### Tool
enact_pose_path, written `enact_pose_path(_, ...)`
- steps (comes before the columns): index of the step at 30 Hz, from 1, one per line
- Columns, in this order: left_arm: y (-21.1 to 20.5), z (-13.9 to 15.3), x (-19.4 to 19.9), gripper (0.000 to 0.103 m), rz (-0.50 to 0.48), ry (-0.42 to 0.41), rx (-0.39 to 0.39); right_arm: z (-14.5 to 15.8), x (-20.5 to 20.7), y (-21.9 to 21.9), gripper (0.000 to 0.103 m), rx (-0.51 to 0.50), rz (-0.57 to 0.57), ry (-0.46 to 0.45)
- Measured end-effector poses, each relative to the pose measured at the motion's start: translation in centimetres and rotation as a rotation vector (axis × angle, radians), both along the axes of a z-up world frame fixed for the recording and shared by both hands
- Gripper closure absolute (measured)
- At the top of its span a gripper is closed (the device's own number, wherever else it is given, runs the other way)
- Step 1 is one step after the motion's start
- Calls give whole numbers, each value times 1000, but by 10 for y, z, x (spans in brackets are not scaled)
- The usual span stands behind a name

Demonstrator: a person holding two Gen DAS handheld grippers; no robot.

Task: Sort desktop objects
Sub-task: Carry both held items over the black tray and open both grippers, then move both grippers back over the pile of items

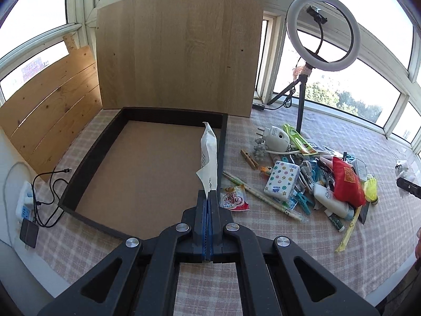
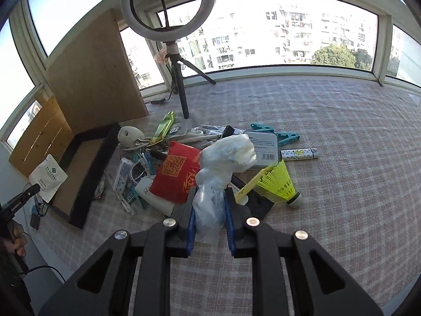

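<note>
My left gripper [image 1: 209, 194] is shut on the bottom corner of a white paper sachet [image 1: 209, 152], holding it upright over the right side of a shallow black-rimmed tray [image 1: 89, 155] with a brown floor. The same sachet [image 2: 48, 177] shows at the left of the right wrist view, over the tray [image 2: 86, 197]. My right gripper [image 2: 210, 200] is shut on a crumpled clear plastic bag [image 2: 226, 155] with white stuff inside, just above the near edge of the pile. The pile holds a red packet [image 2: 175, 176], a yellow shuttlecock [image 2: 279, 181], a tissue pack [image 1: 282, 181] and a Coffee-mate sachet [image 1: 234, 198].
A ring light on a tripod [image 1: 323, 31] stands behind the pile. A wooden board [image 1: 179, 52] leans behind the tray. A power strip with cables [image 1: 26, 202] lies at the table's left edge. Checked cloth [image 2: 342, 137] stretches to the right of the pile.
</note>
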State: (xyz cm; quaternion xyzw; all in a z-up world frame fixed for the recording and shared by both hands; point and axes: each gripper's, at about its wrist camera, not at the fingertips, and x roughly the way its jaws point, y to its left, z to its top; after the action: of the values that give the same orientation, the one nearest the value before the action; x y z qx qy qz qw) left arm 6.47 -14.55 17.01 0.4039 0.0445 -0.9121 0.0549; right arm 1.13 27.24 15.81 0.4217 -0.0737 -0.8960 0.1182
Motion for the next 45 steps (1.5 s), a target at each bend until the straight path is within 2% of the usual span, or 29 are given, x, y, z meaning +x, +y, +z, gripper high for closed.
enact_pose_path(7, -67, 17, -2, 103, 63, 46, -8, 28, -31, -139, 85, -1, 209, 38)
enact_pose_path(14, -119, 5, -12, 103, 81, 23, -6, 14, -60, -274, 85, -6, 386, -16)
enact_pose_path(19, -144, -4, -22, 103, 90, 19, 0, 0, -66, -339, 85, 20, 457, -30)
enact_pose_path(26, -159, -16, -43, 103, 79, 17, 12, -12, -69, -398, 84, 43, 535, -28)
enact_pose_path(27, -160, -17, -46, 102, 78, 16, 16, -13, -69, -403, 83, 38, 546, -24)
enact_pose_path(29, -163, -20, -53, 88, 88, 6, 24, -13, -70, -410, 65, 33, 551, -16)
enact_pose_path(30, -165, -21, -56, 65, 99, -5, 27, -13, -70, -413, 38, 32, 552, -13)
enact_pose_path(31, -165, -21, -57, 52, 100, 4, 30, -12, -71, -413, 24, 23, 543, -3)
enact_pose_path(38, -155, -19, -64, 53, 69, 21, 44, -9, -76, -380, 24, 19, 457, 15)
enact_pose_path(45, -108, -22, -77, 53, -31, 20, 47, -13, -75, -288, 24, 37, 307, -4)
